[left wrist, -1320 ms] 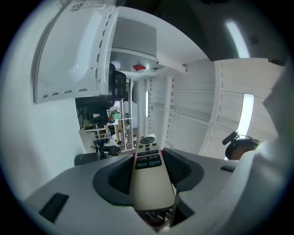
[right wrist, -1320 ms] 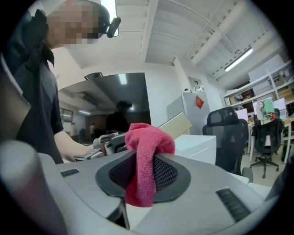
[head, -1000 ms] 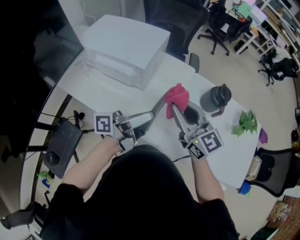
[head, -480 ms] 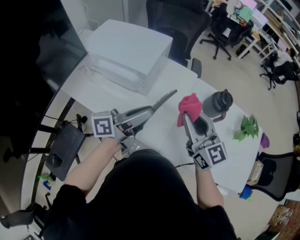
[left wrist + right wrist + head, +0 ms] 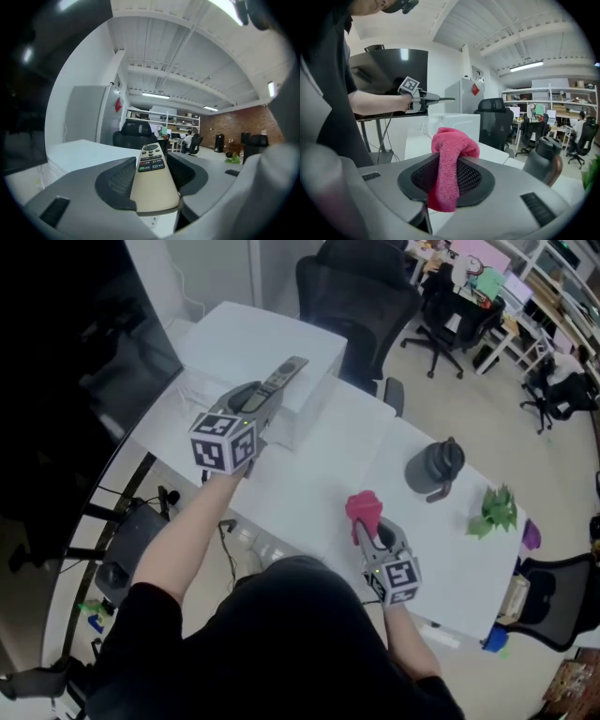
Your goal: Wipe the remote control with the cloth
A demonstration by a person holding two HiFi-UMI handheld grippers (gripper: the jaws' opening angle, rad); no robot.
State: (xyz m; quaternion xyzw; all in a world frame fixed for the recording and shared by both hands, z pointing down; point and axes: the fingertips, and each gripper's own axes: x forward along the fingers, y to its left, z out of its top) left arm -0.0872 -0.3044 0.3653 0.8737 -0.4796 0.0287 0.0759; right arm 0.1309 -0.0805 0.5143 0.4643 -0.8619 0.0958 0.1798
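A beige remote control (image 5: 280, 377) (image 5: 152, 178) with a dark button end is clamped in my left gripper (image 5: 265, 392) (image 5: 152, 180), which is shut on it and held level above the white box (image 5: 246, 346) at the table's far left. The remote's buttons face up in the left gripper view. My right gripper (image 5: 366, 525) (image 5: 449, 180) is shut on a pink cloth (image 5: 365, 511) (image 5: 451, 164), low over the white table (image 5: 309, 465) near its front. The cloth bunches above the jaws and hangs below them. The two grippers are far apart.
A dark grey jug (image 5: 434, 468) (image 5: 543, 159) stands on the table's right part. A green plant sprig (image 5: 495, 499) and a purple object (image 5: 528, 513) lie further right. Black office chairs (image 5: 364, 298) stand behind the table. A dark monitor (image 5: 389, 70) stands at the left.
My left gripper has swung away to the far left with the remote, rolling it buttons up. My right gripper has dropped towards the table's front with the cloth.
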